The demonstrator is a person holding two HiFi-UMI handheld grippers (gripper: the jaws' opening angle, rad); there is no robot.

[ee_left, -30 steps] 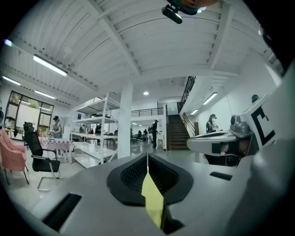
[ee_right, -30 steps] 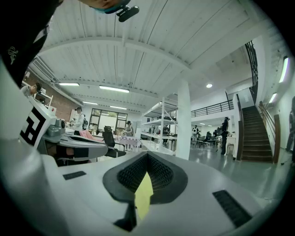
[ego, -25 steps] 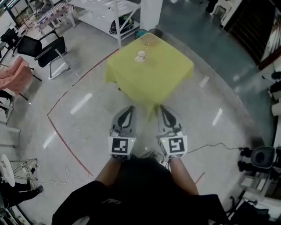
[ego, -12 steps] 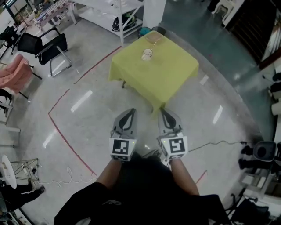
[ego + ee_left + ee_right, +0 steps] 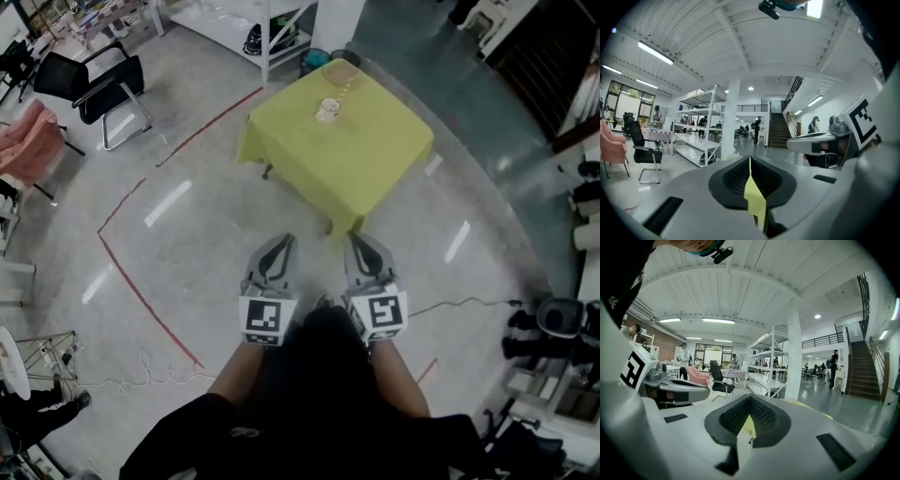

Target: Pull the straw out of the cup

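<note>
head view: the square worktop draped in a yellow-green cloth (image 5: 375, 159) stands on the glossy grey floor (image 5: 187, 281), well apart from the person. towards its far side sits the small pale cup (image 5: 327, 111), with the thin light straw (image 5: 343, 90) leaning out of its top, so the straw is not yet pulled. the grey left gripper (image 5: 278, 242) and the grey right gripper (image 5: 360, 241) hang side by side low before the body, both aimed towards the worktop and touching nothing.

left gripper view: its black ribbed pads (image 5: 735, 176) are pressed together. only a sliver of yellow cloth shows through the seam, and nothing is held.

right gripper view: the pads (image 5: 733, 417) here are likewise closed on nothing, with a bit of yellow cloth showing in the gap.

as i judge it, no part of the task is done. everything seems left to do: closing in on the worktop, opening a gripper, taking the straw, perhaps steadying the cup, and drawing the straw out.
</note>
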